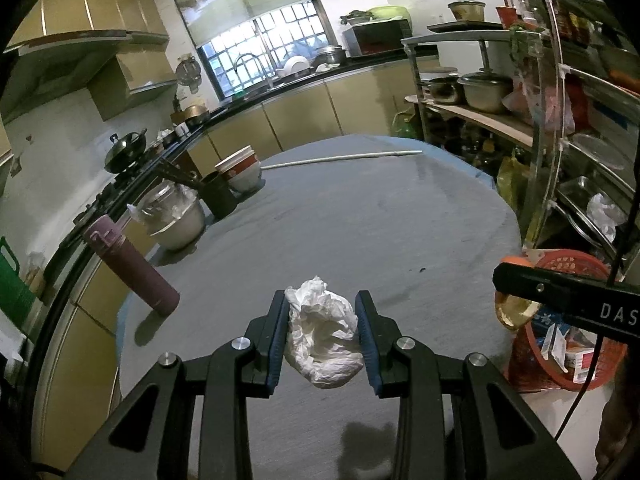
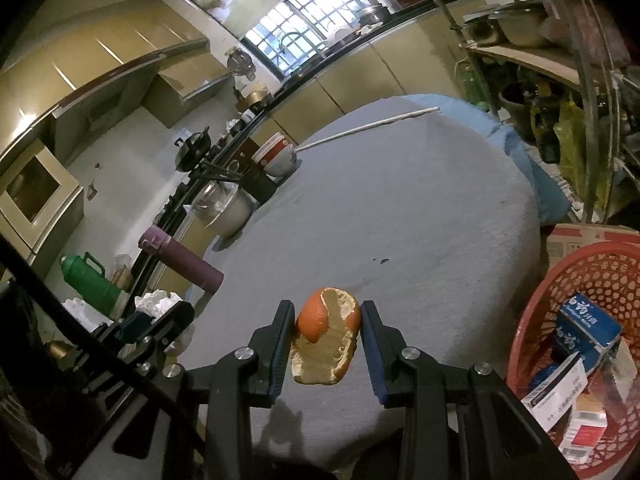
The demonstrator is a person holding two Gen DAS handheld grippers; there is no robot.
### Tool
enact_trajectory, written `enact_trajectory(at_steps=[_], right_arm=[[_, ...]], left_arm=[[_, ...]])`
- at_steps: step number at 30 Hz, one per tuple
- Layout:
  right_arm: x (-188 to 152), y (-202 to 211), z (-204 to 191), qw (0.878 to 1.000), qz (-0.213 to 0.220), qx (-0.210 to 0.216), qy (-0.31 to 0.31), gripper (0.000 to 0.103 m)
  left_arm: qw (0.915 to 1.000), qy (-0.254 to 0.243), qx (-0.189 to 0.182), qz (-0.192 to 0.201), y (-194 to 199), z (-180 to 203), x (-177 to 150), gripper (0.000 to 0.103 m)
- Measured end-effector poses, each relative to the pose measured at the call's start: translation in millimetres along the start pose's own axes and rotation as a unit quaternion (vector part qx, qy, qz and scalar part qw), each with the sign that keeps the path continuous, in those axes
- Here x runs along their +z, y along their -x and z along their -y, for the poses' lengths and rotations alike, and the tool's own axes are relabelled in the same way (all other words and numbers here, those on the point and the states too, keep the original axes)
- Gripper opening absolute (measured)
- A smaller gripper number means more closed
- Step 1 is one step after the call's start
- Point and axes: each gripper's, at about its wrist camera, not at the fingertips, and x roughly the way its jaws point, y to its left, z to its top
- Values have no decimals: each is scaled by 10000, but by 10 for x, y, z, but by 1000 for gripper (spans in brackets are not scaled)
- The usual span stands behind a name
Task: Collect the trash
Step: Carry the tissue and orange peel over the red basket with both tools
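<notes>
tissue point(image 1: 324, 336) between left gripper point(image 1: 323, 340) pads

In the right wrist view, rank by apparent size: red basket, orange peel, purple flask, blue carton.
1. red basket, though partly cut off.
2. orange peel and purple flask look about alike; the peel is nearer the camera, so unranked.
3. blue carton.

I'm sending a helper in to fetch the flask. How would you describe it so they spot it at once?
Start at the round table under its grey cloth and go to its left edge, nearest the counter. There a row runs: stacked bowls, a dark cup, a covered steel bowl, then the flask. It is the only tall, slim, mauve cylinder.
</notes>
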Motion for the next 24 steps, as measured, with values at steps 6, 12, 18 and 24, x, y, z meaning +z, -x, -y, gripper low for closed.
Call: enact_trajectory(at_steps=[6, 12, 18, 24], right_arm=[[29, 99, 137, 9999, 82, -72, -107, 36], [25, 217, 253, 9996, 151, -151, -175, 36], [-4, 317, 405, 9990, 178, -255, -310, 36], [-28, 434, 547, 9981, 252, -380, -425, 36]], left_arm=[[9999, -77, -69, -5, -5, 95, 28, 35], [9998, -120, -133, -9, -9, 176, 53, 35], [9997, -174, -194, -15, -14, 261, 70, 35], [9993, -247, -279, -16, -14, 369, 88, 35]])
